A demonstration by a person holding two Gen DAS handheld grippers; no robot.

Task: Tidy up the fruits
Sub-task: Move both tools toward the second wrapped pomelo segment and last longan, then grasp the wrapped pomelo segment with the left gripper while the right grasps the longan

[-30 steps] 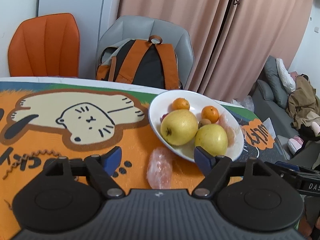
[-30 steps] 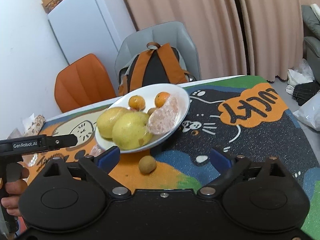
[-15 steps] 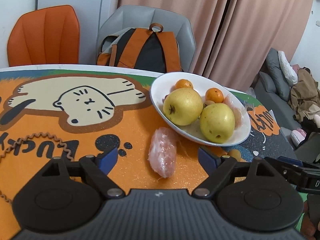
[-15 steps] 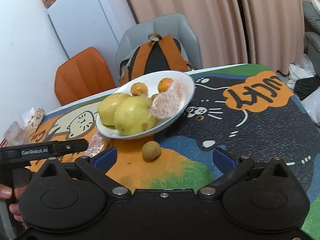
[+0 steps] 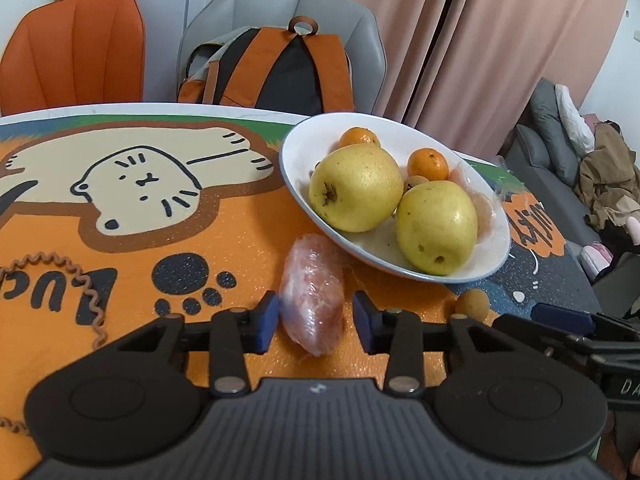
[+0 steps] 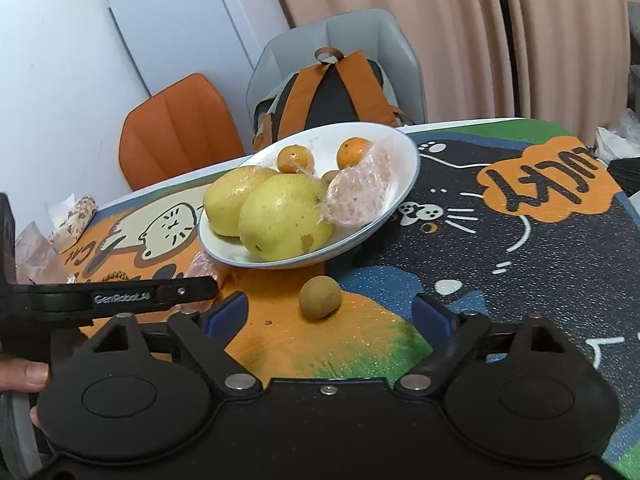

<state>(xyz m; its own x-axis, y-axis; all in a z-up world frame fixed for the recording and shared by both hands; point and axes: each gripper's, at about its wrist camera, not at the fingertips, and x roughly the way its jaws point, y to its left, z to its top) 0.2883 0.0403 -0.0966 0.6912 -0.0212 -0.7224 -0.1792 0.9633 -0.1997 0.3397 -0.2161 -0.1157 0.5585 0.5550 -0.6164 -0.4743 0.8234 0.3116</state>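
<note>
A pink fruit piece in clear wrap (image 5: 312, 284) lies on the cartoon mat just before the white plate (image 5: 289, 160). My left gripper (image 5: 316, 322) straddles it with its jaws closing; a thin gap still shows at the right pad (image 5: 362, 320). The plate holds two yellow pears (image 5: 356, 188), two small oranges (image 5: 428, 164) and another wrapped piece (image 6: 358, 188). A small brown fruit (image 6: 320, 298) sits on the mat in front of the plate (image 6: 408, 168). My right gripper (image 6: 330, 314) sits low behind it, its jaws wide and closing, touching nothing.
A grey chair (image 5: 360, 40) with an orange-and-black backpack (image 5: 276, 68) and an orange chair (image 5: 72, 48) stand behind the table. A coiled cord (image 5: 86, 292) lies on the mat at the left. Snack packets (image 6: 72, 216) sit at the far left edge. A sofa (image 5: 560, 152) is at the right.
The left gripper sank toward the mat and its jaws narrowed around the wrapped pink piece. The right gripper came a little closer to the small brown fruit and its jaws narrowed slightly.
</note>
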